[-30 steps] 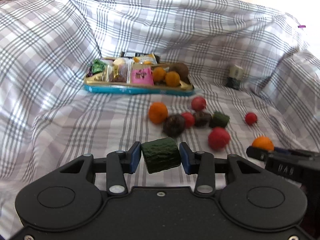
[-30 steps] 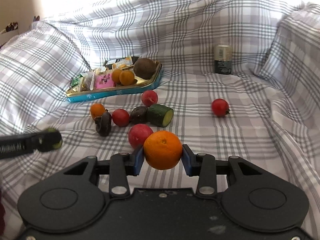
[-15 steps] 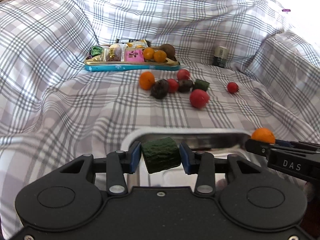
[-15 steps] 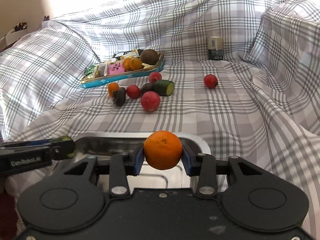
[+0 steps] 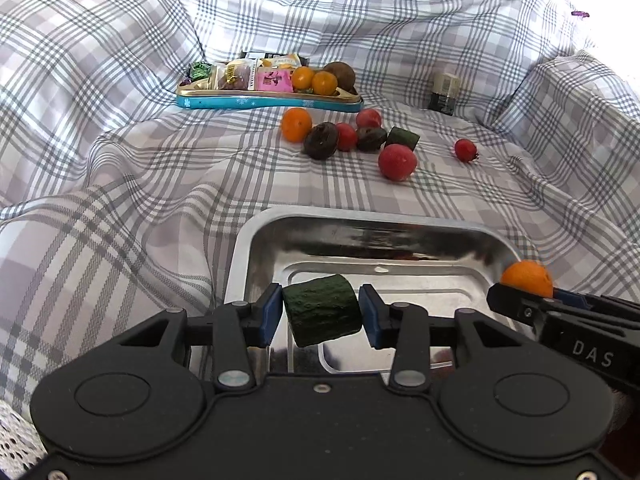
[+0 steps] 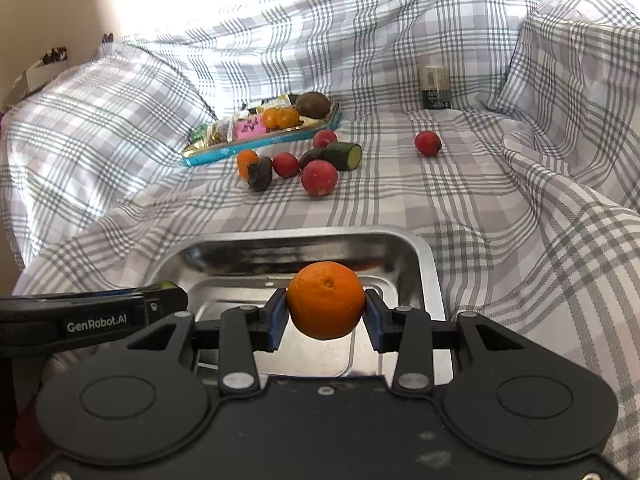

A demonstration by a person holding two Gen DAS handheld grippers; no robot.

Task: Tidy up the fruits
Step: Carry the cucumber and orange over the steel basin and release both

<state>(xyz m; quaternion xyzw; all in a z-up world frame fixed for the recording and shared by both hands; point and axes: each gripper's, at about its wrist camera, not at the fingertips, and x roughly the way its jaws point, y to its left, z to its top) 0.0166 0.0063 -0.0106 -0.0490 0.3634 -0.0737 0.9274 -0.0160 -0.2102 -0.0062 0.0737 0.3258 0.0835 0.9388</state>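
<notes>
left tongs clamped on cucumber piece, right tongs clamped on orange, both above steel tray; beyond, loose fruits, blue snack tin and can on plaid sheet.

Both claws now lower over steel tray.

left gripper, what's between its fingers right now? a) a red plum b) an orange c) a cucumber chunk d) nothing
c: in the left wrist view the left gripper has a dark green cucumber chunk between its blue fingers, above the steel tray; the orange is in the right gripper.
</notes>
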